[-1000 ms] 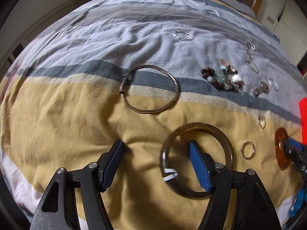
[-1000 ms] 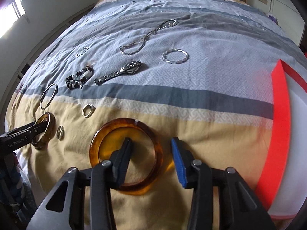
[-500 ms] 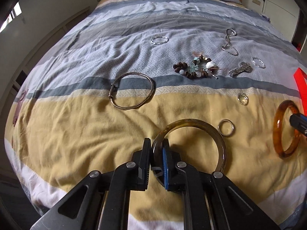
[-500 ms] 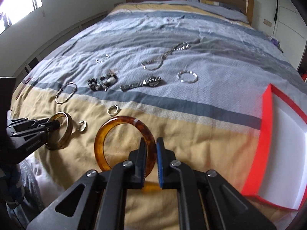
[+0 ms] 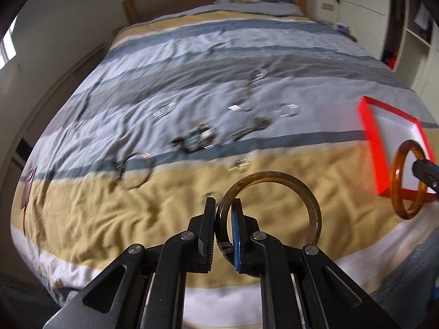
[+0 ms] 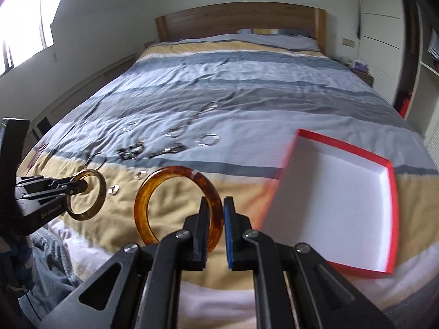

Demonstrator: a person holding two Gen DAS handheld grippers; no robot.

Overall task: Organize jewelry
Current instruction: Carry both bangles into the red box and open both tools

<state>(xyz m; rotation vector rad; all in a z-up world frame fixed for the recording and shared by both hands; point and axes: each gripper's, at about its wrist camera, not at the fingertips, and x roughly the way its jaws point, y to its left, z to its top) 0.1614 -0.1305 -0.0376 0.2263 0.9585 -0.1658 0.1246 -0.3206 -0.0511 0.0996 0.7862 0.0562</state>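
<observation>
On the bed [image 6: 247, 104]: striped cover, loose jewelry scattered mid-bed, blurred.
Left hand-held gripper [image 5: 223, 211]: pinched on the rim of the olive-brown bangle [image 5: 310, 200]; bangle is held upright, raised off the cover.
Right hand-held gripper [image 6: 216, 209]: pinched on the rim of the amber bangle [image 6: 153, 186]; bangle is held upright, clear of the cover.
Red box [image 6: 392, 192]: white interior, nothing seen inside; lies on the bed to the right, just beside the right gripper.
Beaded bracelet [image 6: 131, 149]: on the grey stripe, detail blurred.
Thin metal bangle [image 5: 134, 171]: flat on the cover, left of centre.
Silver ring bangle [image 6: 209, 139]: flat, near the watch-like piece [image 6: 167, 150].
</observation>
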